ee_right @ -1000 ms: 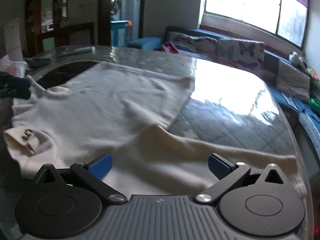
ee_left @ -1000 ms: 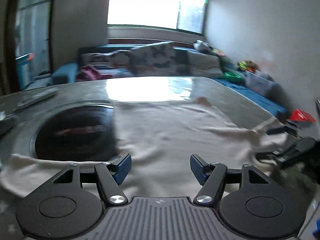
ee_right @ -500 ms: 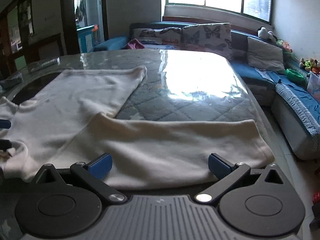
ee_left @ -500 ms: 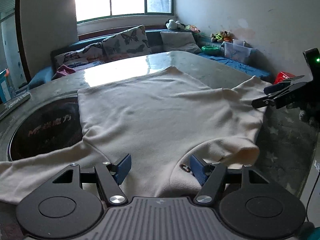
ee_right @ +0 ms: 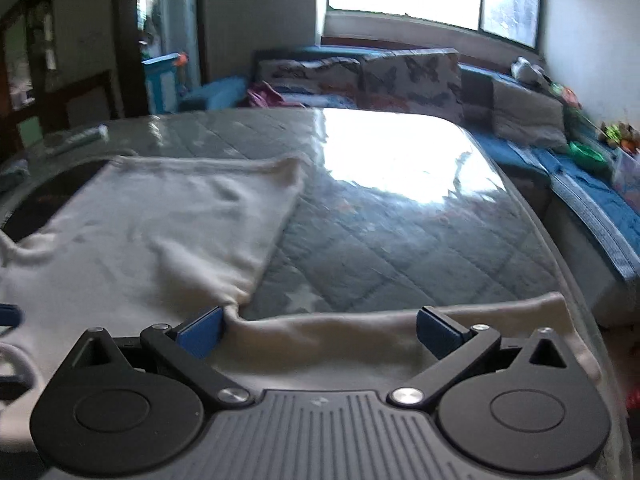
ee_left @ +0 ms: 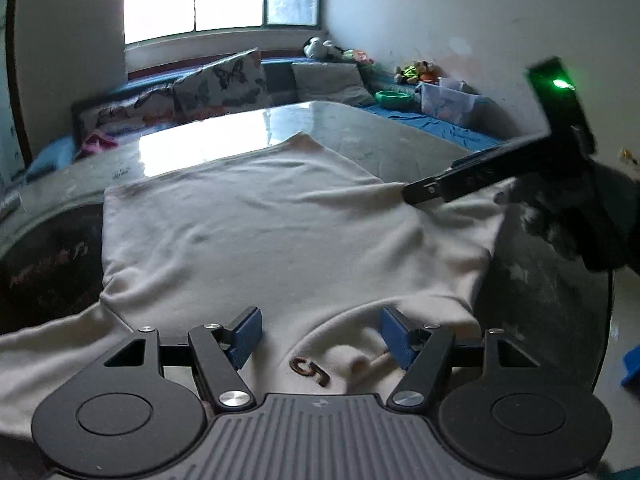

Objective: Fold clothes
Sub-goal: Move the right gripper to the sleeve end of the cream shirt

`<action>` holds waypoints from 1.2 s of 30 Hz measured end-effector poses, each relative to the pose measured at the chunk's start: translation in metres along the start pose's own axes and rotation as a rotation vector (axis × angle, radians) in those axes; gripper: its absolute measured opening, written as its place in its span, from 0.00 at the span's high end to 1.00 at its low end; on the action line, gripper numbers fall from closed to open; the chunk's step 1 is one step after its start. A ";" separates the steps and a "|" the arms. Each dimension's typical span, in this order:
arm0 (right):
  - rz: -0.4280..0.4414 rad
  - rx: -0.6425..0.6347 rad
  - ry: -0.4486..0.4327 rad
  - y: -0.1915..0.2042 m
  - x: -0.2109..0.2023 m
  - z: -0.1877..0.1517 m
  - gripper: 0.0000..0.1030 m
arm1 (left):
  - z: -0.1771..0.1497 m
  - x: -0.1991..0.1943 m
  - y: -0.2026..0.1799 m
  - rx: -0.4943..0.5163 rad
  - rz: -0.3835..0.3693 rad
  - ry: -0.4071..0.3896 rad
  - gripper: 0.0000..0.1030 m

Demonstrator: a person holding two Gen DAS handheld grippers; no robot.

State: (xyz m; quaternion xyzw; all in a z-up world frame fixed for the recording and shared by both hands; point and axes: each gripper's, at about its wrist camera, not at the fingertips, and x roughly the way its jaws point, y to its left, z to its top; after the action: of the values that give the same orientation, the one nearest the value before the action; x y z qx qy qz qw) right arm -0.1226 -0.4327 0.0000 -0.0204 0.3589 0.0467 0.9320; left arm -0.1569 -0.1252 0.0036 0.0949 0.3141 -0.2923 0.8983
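Observation:
A cream long-sleeved top [ee_left: 280,232] lies spread flat on a glass-topped table, neckline and label nearest me. My left gripper [ee_left: 320,334] is open, low over the collar, its blue pads either side of the neck opening. My right gripper [ee_right: 318,330] is open just above the right sleeve [ee_right: 360,344], which lies across the near table edge. The top's body [ee_right: 168,232] stretches away at left in the right wrist view. The right gripper's fingers [ee_left: 460,184] show at the right of the left wrist view, over the shoulder.
The table [ee_right: 400,216] has a quilted pattern under glass and a dark round inset [ee_left: 44,256] at left. A sofa with cushions [ee_right: 400,76] and toys [ee_left: 416,72] lines the far wall. A remote [ee_right: 80,136] lies at far left.
Both grippers have come lower and closer to the top. The left moved onto the collar; the right dropped onto the sleeve and swung in over the shoulder. Both stayed open.

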 end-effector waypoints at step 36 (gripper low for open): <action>-0.063 0.023 -0.095 -0.014 -0.078 -0.038 0.06 | 0.029 -0.004 -0.021 -0.011 -0.057 -0.053 0.30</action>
State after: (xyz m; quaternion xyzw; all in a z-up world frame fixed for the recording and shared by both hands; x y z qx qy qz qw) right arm -0.2040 -0.4552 0.0243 -0.0190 0.3141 0.0141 0.9491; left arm -0.1574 -0.1502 0.0292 0.0732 0.2944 -0.3186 0.8980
